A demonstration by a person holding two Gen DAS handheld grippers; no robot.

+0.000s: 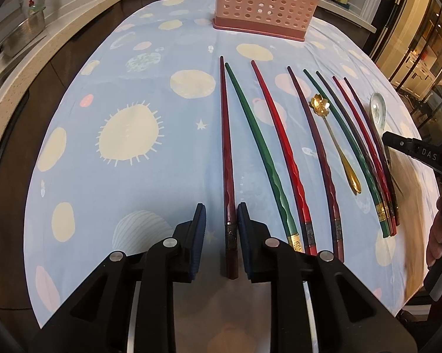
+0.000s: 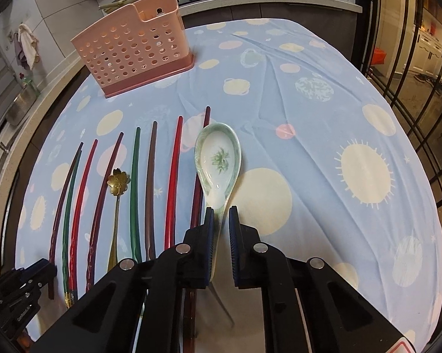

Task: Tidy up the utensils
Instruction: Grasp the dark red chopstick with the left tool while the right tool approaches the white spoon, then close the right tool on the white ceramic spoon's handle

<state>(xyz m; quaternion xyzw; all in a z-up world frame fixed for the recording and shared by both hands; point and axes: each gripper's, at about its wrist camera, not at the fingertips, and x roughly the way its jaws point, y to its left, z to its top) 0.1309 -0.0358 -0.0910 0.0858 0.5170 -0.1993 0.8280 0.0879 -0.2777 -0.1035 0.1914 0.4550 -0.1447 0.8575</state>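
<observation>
1. Plainly, the biggest thing in play is the pink perforated holder (image 1: 265, 3), standing upright on the blue patterned tablecloth (image 1: 132, 88) at the top centre of the left wrist view and in the upper left of the right wrist view. It looks like light, stiff plastic that could tip if a utensil is pushed in from the side, so anything going in should drop from above.

2. Next come the chopsticks, laid in a row across the middle of both views. They look long, rigid, light and lacquer-slick; I would take them at the thicker faceted end near the metal band, where the pads have flats to bite on.

3. The dark red chopstick (image 1: 228, 176) at the left of that row sits between the pads of the left gripper (image 1: 221, 220), low in the frame. The right pad touches it near the band; the left pad shows a gap, so the jaws look narrowed around it rather than firmly clenched.

4. The ceramic spoon (image 2: 218, 158) lies right of the row in the right wrist view, bowl up. It is glazed, heavier and chippable. The right gripper (image 2: 221, 220) has its jaws clenched on the narrow handle, a sensible hold, though the bowl's weight may swing it.

5. Smallest is the gold flower spoon (image 2: 118, 184) among the chopsticks: thin metal, best taken mid-stem.
</observation>
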